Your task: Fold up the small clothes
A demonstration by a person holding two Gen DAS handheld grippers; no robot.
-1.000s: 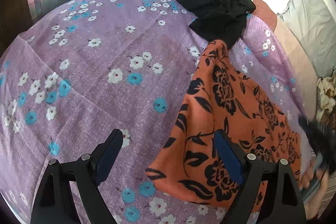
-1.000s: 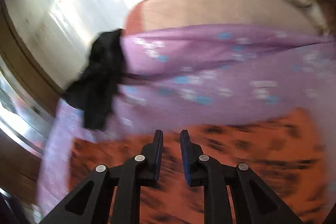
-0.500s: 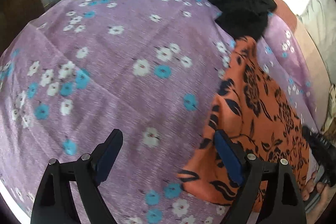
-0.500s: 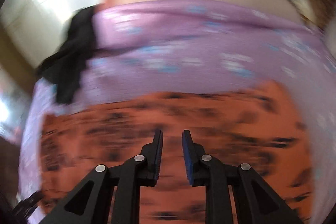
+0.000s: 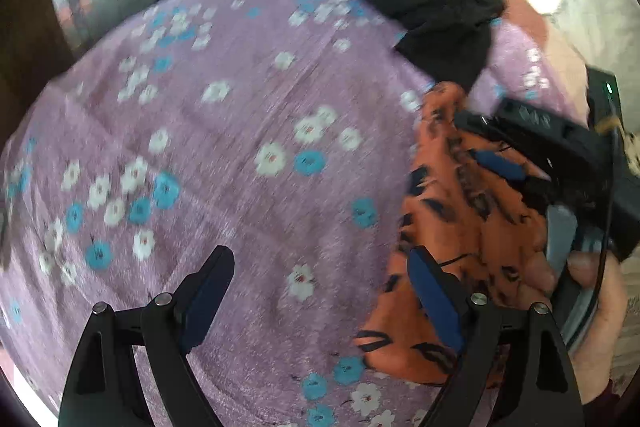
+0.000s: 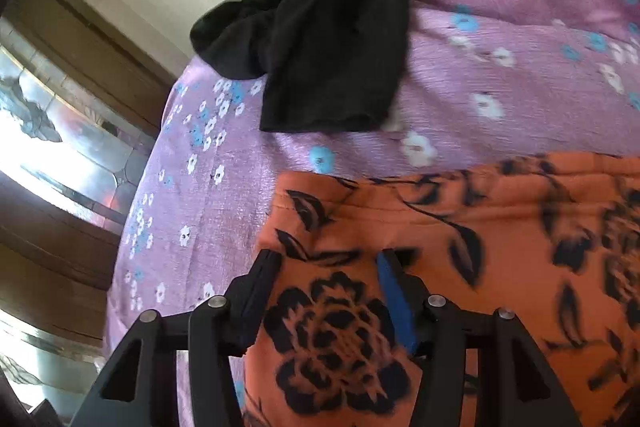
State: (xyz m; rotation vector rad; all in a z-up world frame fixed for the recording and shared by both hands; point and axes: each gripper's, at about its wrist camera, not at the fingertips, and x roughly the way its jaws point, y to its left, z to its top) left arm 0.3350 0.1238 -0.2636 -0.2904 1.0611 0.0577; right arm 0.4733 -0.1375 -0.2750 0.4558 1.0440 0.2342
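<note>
An orange garment with black flowers [image 5: 472, 227] lies on the purple floral sheet [image 5: 200, 147]. A crumpled black garment [image 5: 436, 15] sits beyond it. My left gripper [image 5: 320, 259] is open over bare sheet, its right finger at the orange cloth's left edge. My right gripper [image 5: 484, 143] reaches in from the right over the orange cloth. In the right wrist view the right gripper [image 6: 328, 259] hovers at the left end of the orange garment [image 6: 500, 227], jaws opening, with cloth under them and nothing pinched. The black garment [image 6: 328, 35] lies ahead.
Dark wooden furniture with a patterned glass panel [image 6: 60, 127] stands past the sheet's left edge. A peach surface [image 5: 532, 23] shows behind the black garment. The person's hand [image 5: 592, 287] holds the right gripper at the lower right.
My right gripper has swept left across the orange garment to its left end, and its jaws have parted. It has come into the left wrist view. The left gripper stays open.
</note>
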